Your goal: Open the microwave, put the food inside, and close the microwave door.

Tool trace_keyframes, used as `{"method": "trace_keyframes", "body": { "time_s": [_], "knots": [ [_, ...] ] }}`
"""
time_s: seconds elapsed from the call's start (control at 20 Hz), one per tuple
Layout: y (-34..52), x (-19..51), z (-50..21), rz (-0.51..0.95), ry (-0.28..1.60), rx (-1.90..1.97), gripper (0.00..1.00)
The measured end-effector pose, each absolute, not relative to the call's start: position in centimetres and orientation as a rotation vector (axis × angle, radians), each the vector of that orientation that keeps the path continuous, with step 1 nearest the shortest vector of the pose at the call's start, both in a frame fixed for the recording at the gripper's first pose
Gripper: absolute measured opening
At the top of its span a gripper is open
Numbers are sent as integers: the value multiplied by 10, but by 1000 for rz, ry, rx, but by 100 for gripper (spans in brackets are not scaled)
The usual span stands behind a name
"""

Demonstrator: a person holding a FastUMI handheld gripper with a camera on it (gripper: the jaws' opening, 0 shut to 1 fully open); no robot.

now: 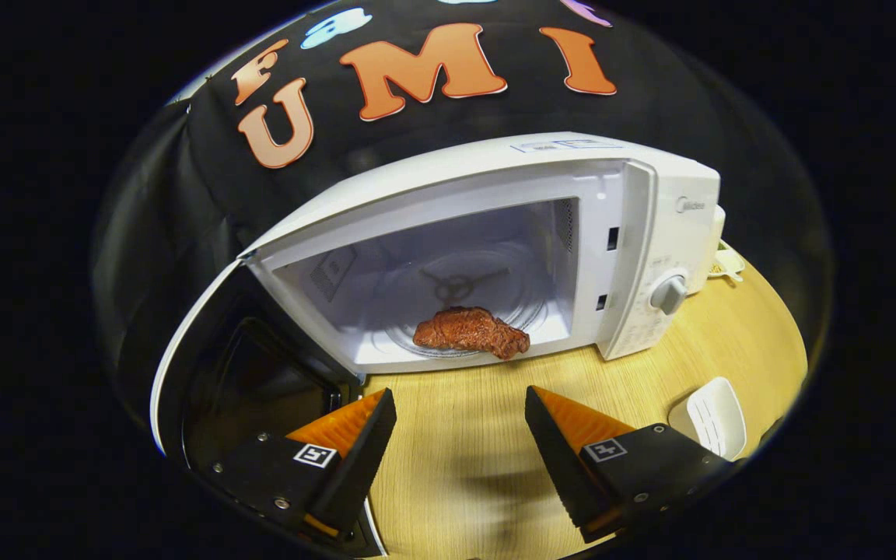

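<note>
Gripper hanging over the wooden table, fingers spread wide, gripping nothing. Microwave sitting just beyond them, door swinging fully open to the left, near the left finger. Food, a brown meat-like piece, lying inside the cavity on the front part of the glass turntable, close to the opening. Control knob showing on the right panel. White perforated thing lying on the table beside the right finger

You see a glossy white plastic microwave on a matt wood-grain table; its door is dark, reflective glass, and the food looks rough and glazed.
</note>
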State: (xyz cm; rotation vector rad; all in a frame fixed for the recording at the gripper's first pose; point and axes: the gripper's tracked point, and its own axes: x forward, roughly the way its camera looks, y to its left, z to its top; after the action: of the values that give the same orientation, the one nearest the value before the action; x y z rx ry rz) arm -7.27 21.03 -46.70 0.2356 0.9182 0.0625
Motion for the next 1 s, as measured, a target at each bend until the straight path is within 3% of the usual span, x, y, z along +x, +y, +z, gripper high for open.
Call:
{"method": "trace_keyframes", "body": {
  "time_s": [0.25, 0.8, 1.0],
  "knots": [
    [202, -138, -432, 43, 859, 217, 99],
    [226, -249, -375, 301, 764, 93, 97],
    [253, -293, -361, 439, 760, 106, 91]
  ]
}}
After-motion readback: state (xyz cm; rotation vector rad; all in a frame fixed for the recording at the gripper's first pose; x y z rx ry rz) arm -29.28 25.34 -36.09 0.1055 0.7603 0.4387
